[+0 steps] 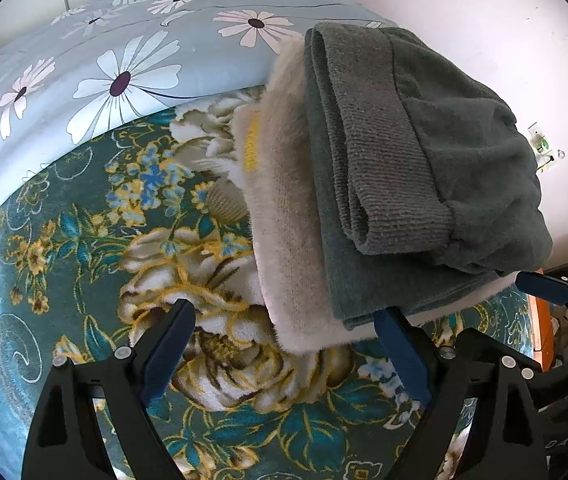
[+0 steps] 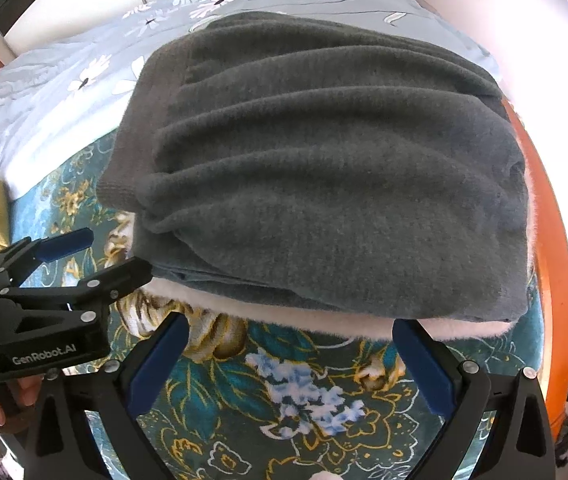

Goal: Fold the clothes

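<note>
Teal floral blanket on the bed is seen under a folded grey garment, stacked on a white fleece. Both the left gripper and right gripper are held released, empty, just short of the stack; edges should be squared gently.

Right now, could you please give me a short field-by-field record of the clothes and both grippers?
surface: floral teal blanket, with a light blue daisy quilt behind it
top garment: folded dark grey garment
beneath it: folded white fluffy garment, its edges showing
left gripper: open, holding nothing, at the near edge of the stack
right gripper: open, holding nothing, at the near edge of the stack
</note>
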